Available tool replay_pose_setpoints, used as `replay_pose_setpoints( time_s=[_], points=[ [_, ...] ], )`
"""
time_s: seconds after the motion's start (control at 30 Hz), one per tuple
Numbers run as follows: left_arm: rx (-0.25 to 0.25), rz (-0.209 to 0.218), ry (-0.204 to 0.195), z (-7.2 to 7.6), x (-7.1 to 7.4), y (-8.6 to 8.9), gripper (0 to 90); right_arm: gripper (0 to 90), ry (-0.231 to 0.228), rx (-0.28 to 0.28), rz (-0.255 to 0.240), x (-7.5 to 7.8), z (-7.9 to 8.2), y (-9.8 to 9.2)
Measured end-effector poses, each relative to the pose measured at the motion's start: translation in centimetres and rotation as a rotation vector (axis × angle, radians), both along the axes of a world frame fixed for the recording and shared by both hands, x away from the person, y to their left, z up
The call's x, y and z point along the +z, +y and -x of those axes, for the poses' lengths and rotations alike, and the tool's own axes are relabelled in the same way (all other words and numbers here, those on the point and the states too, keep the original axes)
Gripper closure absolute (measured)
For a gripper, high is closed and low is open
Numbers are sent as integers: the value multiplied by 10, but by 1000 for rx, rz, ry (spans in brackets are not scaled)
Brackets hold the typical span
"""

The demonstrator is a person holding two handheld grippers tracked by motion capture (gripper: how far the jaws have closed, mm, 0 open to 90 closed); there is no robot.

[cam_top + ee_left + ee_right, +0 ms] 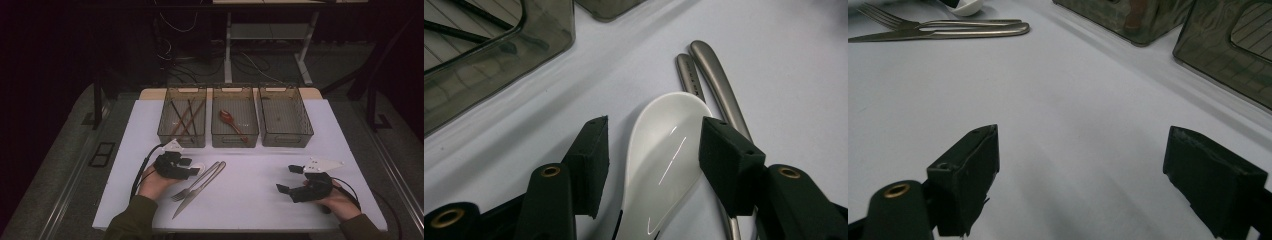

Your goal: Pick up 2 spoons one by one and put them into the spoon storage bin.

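A white ceramic spoon lies on the table beside a fork and knife. The left gripper straddles its bowl, jaws apart, not touching. The spoon looks smooth, slippery and breakable; the narrower handle seems safer.

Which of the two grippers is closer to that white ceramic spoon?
Left. The left gripper straddles the white ceramic spoon, jaws open; the right gripper hovers far across the table.

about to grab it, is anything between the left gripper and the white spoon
Nothing visible does. The left gripper has its jaws on either side of the white spoon, apart from its sides. The fork and knife handles lie just beyond it.
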State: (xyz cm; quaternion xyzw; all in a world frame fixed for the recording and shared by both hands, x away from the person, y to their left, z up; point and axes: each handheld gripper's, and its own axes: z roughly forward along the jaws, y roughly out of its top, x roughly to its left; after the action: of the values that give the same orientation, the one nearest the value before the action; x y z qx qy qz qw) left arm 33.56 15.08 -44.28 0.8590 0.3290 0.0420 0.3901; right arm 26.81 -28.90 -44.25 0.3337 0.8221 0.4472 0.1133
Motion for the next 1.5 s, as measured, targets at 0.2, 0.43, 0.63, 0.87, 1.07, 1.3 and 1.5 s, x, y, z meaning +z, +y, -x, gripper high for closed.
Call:
replay_pose_setpoints(
  time_s=[0.2,0.43,0.63,0.87,1.07,1.3,1.5],
  points=[
    [-31,-44,-7,1,-2,-3,447,146,1,1,2,0,0,0],
    [-78,-33,-4,4,-1,-5,512,146,1,-1,2,0,0,-1],
    [-96,-75,-31,7,-1,-8,542,146,1,-2,3,0,0,-1],
    [-89,-87,-34,8,0,-6,585,146,2,-1,4,0,0,0],
    [-85,-122,-78,9,3,-6,729,146,-1,0,7,0,0,0],
    [-83,-105,-97,10,6,-4,808,146,0,-1,7,0,0,0],
    [-82,-107,-108,10,9,-4,845,146,0,0,8,0,0,0]
  ],
)
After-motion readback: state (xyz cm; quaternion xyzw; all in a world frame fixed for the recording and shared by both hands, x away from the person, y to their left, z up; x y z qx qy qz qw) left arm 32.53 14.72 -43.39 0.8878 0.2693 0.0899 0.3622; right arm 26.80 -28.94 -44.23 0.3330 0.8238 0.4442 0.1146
